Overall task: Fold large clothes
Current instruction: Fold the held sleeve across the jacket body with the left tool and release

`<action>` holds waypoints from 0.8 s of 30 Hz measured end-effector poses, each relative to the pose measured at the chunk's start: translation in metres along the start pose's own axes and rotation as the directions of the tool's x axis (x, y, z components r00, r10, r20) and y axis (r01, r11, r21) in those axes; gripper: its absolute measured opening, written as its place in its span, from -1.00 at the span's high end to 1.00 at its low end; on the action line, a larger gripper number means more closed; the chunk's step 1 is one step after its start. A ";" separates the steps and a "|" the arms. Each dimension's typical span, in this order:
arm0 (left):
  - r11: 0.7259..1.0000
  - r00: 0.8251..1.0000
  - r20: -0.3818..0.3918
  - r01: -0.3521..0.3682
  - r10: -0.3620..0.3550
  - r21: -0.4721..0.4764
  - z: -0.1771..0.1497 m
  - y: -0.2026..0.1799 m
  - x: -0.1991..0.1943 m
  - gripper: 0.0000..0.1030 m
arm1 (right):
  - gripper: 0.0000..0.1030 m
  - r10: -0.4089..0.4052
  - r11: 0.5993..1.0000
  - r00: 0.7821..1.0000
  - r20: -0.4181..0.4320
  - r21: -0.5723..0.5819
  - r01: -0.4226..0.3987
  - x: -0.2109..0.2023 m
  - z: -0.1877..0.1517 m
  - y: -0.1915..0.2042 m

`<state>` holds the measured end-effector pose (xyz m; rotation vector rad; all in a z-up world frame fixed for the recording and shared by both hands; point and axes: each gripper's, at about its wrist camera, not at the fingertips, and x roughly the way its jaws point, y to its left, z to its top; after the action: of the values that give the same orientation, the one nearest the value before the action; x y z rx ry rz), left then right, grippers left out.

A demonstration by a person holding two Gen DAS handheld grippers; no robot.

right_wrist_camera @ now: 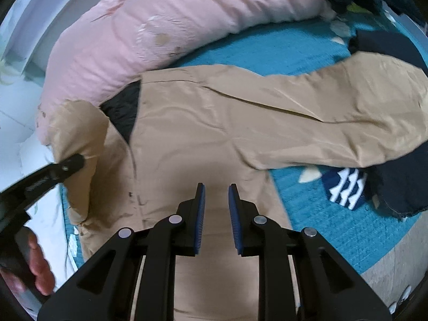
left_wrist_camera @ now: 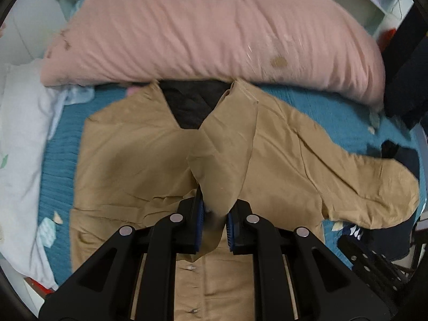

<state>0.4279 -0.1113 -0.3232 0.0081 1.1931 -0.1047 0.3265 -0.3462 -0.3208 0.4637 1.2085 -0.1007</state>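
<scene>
Tan jacket (left_wrist_camera: 128, 157) spread front-up on teal bedspread (left_wrist_camera: 57, 160), collar end against pink duvet (left_wrist_camera: 203, 26), black lining (left_wrist_camera: 191, 104) showing at neck. My left gripper (left_wrist_camera: 215, 214) pinching folded flap of jacket cloth between blue pads. My right gripper (right_wrist_camera: 216, 214) over jacket's lower front, jaws parted, nothing between them. One sleeve (right_wrist_camera: 347, 107) stretched toward dark clothes (right_wrist_camera: 401, 187).

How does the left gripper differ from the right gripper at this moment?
The left gripper has a fold of the tan jacket between its jaws; the right gripper holds nothing. The left one lifts fabric, the right one hovers open above the jacket's flat front. Both have black arms and blue pads.
</scene>
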 end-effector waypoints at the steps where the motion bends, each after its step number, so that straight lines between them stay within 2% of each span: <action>1: 1.000 1.000 -0.015 -0.004 0.004 0.005 -0.002 -0.003 0.009 0.72 | 0.64 -0.005 1.000 1.000 -0.002 0.006 0.005 0.000 -0.001 -0.005; 4: 1.000 0.997 -0.070 -0.024 0.025 0.013 -0.011 -0.014 0.041 0.68 | 0.64 -0.017 0.999 1.000 -0.018 0.028 0.017 0.004 -0.004 -0.017; 5: 0.999 0.995 -0.094 -0.031 0.033 0.025 -0.014 -0.017 0.054 0.46 | 0.64 -0.018 0.999 1.000 -0.025 0.034 0.019 0.006 -0.005 -0.020; 6: 0.999 0.992 -0.120 -0.030 0.034 0.034 -0.017 -0.020 0.065 0.04 | 0.64 -0.019 0.999 0.999 -0.030 0.037 0.020 0.008 -0.006 -0.023; 8: 1.000 0.985 -0.173 0.003 0.001 0.022 -0.025 -0.024 0.082 -0.31 | 0.64 -0.026 0.999 0.999 -0.044 0.042 0.028 0.013 -0.008 -0.027; 9: 1.000 0.982 -0.186 0.021 -0.018 0.014 -0.029 -0.026 0.086 -0.37 | 0.64 -0.029 0.999 0.998 -0.050 0.044 0.031 0.014 -0.009 -0.029; 11: 1.000 0.982 -0.188 0.009 -0.006 0.018 -0.035 -0.030 0.086 -0.49 | 0.64 -0.032 0.998 0.998 -0.060 0.050 0.035 0.016 -0.011 -0.032; 19: 0.995 0.988 -0.145 0.072 -0.061 0.073 -0.057 -0.052 0.055 -0.53 | 0.63 -0.027 0.998 0.998 -0.051 0.058 0.030 0.005 -0.016 -0.032; 21: 0.994 0.991 -0.123 0.071 -0.061 0.079 -0.059 -0.060 0.044 -0.61 | 0.42 -0.041 0.996 0.998 -0.045 0.072 0.044 -0.001 -0.015 -0.035; 22: 0.995 0.992 -0.114 0.067 -0.058 0.077 -0.061 -0.061 0.039 -0.61 | 0.13 -0.037 0.994 0.999 -0.037 0.101 0.041 -0.006 -0.015 -0.041; 23: 0.995 0.992 -0.113 0.068 -0.059 0.077 -0.060 -0.063 0.037 -0.61 | -0.03 -0.035 0.992 0.999 -0.028 0.118 0.038 -0.009 -0.014 -0.043; 24: 0.994 0.991 -0.113 0.075 -0.067 0.075 -0.061 -0.064 0.033 -0.61 | -0.06 -0.040 0.989 0.999 -0.007 0.141 0.041 -0.016 -0.014 -0.049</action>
<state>0.3778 -0.1741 -0.3728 0.0412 1.2990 -0.2161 0.2932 -0.3872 -0.3245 0.5633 1.2202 -0.2209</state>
